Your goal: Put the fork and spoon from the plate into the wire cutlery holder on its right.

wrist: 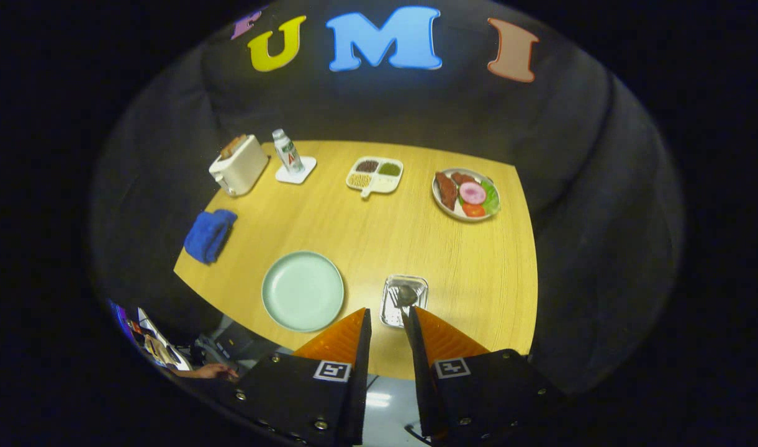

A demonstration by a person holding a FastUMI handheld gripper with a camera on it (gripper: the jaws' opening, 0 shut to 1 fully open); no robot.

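Your gripper hangs high above a yellow wood-grain table, which is the largest item before you. The two fingers stand a little apart with bare table between their tips, and they grip nothing.

Next in size, the pale green plate lies just ahead of your left finger, and its surface is bare. To its right, just ahead of your right fingertip, stands the wire cutlery holder. The spoon rests inside it with its bowl facing up, and the fork sits beside the spoon, its tines near the holder's left side. Both utensils are already in the holder.

Beyond the fingers, at the far right of the table, you see a white plate of food carrying brown pieces, a pink slice, a red slice and green leaves. At the far left, a cream toaster stands with a slice of toast in its slot. A folded blue cloth lies at the table's left edge, nearer to you than the toaster.

In the far middle, a white divided dish holds dark, green and tan fillings in separate compartments. Between that dish and the toaster, a small bottle stands upright on a white square coaster.

A person's hand shows below the table's near edge, left of your fingers.
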